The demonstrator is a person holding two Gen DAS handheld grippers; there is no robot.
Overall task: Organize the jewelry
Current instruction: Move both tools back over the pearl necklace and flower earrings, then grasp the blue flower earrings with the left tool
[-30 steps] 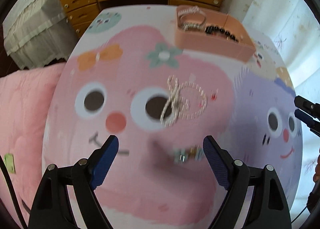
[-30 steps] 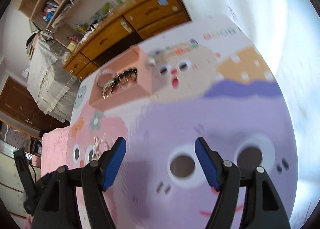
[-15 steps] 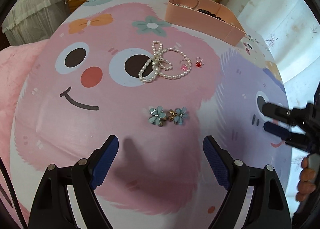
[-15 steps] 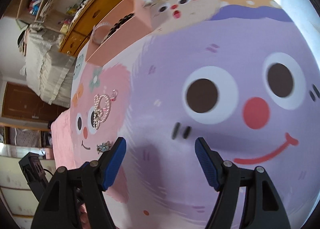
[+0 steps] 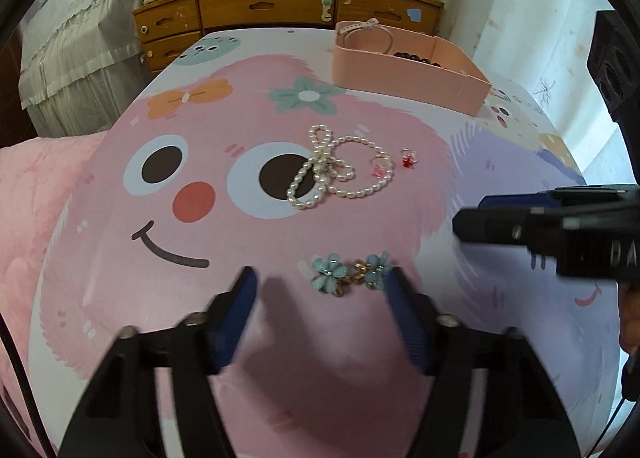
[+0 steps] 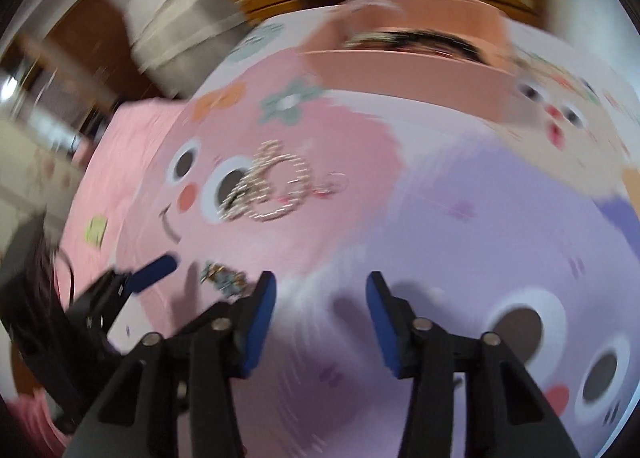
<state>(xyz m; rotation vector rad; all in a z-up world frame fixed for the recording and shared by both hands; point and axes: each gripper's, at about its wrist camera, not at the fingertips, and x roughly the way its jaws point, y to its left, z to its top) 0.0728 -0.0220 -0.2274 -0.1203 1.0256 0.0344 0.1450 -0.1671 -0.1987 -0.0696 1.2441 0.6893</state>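
Two blue flower earrings lie on the cartoon cloth, just ahead of my open left gripper, close to its right fingertip. Pearl strands, a pink ring and a red ring lie farther back. A pink organizer box stands at the back right with a bracelet and dark beads inside. My right gripper is open and empty over the purple face; it shows in the left wrist view at the right. The blurred right wrist view shows the earrings, pearls and box.
A wooden dresser with clutter on top stands behind the table. A pink quilt lies at the left, beside a bed with a white lace cover. A white curtain hangs at the right.
My left gripper has moved forward to the flower earrings and its fingers have narrowed somewhat. My right gripper has swung left toward the jewelry, and now sits close beside the earrings.
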